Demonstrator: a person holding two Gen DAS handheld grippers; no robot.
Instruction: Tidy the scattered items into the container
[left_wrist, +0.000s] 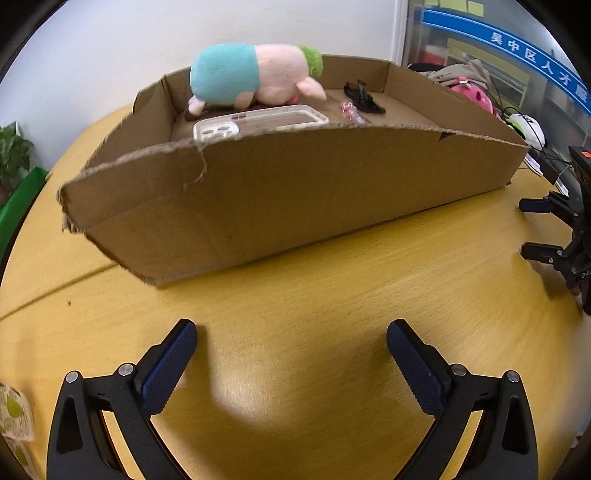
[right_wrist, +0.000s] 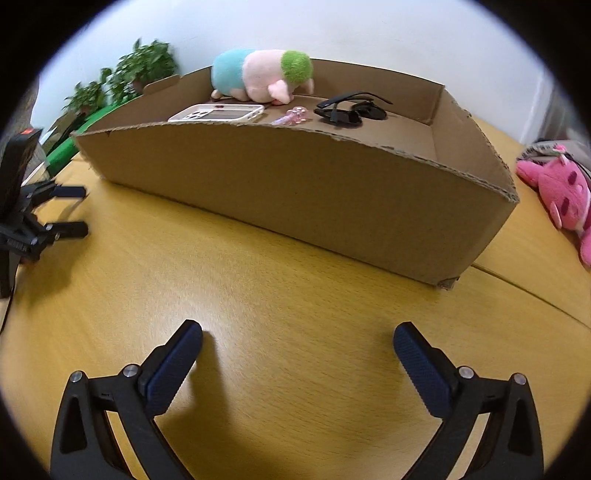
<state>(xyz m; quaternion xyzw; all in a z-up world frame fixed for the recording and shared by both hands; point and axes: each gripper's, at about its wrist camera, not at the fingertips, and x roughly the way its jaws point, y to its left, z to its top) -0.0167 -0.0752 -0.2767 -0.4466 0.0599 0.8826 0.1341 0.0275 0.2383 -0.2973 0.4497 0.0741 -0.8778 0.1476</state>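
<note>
A shallow cardboard box (left_wrist: 295, 199) (right_wrist: 303, 184) stands on the yellow wooden table. Inside it lie a pink plush pig with a teal back and green head (left_wrist: 255, 75) (right_wrist: 262, 75), a clear phone case (left_wrist: 258, 122) (right_wrist: 218, 112), a small pink trinket (left_wrist: 351, 110) (right_wrist: 295, 115) and black sunglasses (left_wrist: 364, 98) (right_wrist: 349, 110). My left gripper (left_wrist: 291, 332) is open and empty above the table in front of the box. My right gripper (right_wrist: 297, 334) is open and empty too; it also shows at the right edge of the left wrist view (left_wrist: 535, 229).
A pink plush toy (right_wrist: 557, 188) (left_wrist: 476, 96) lies on the table to the right of the box. Potted plants (right_wrist: 136, 74) and a green object (left_wrist: 22, 203) stand at the left. A white mouse with cables (left_wrist: 528, 127) lies behind the box's right end.
</note>
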